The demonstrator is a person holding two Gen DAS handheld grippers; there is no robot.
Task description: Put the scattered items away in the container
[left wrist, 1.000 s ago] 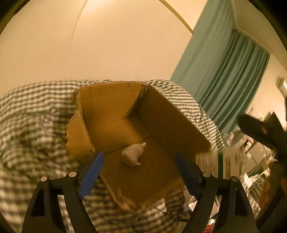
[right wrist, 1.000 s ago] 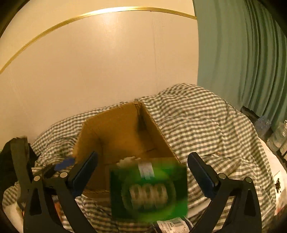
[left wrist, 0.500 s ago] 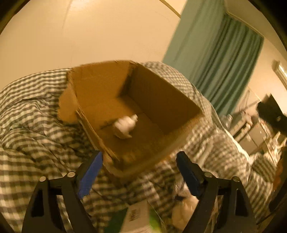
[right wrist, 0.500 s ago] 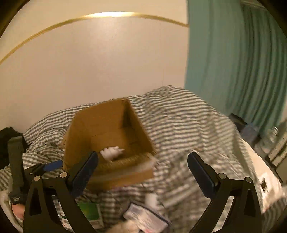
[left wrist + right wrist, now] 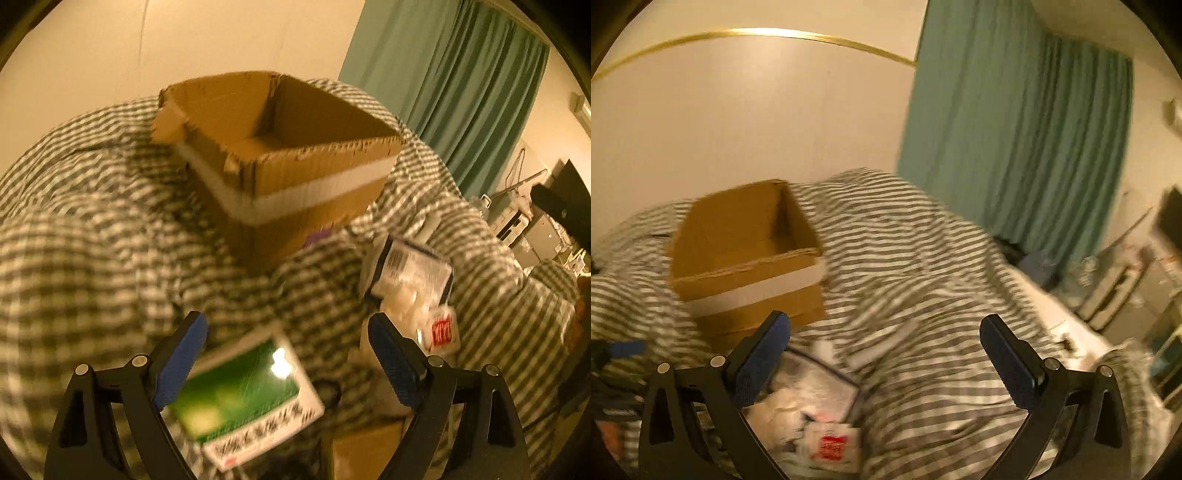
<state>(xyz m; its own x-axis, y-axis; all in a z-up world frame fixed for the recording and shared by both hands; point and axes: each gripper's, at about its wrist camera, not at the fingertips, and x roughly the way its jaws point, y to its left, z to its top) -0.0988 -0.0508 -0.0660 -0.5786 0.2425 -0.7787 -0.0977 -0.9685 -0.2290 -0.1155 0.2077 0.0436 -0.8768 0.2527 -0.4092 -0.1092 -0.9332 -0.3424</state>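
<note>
Right below my left gripper (image 5: pixel 286 360), jaws spread wide and empty, lies the green packet (image 5: pixel 243 398), its long side slanting across the gap. My right gripper (image 5: pixel 882 356), also spread and empty, sits above the white bag (image 5: pixel 809 402). Farther off on the checked blanket (image 5: pixel 92 240) stands the cardboard box (image 5: pixel 288 162).

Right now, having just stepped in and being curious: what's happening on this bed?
A person is tidying with two handheld grippers. Both the left gripper and right gripper are open and hold nothing. The brown cardboard box sits on the checked bedcover; a green-and-white packet and clear plastic packets lie outside it.
</note>
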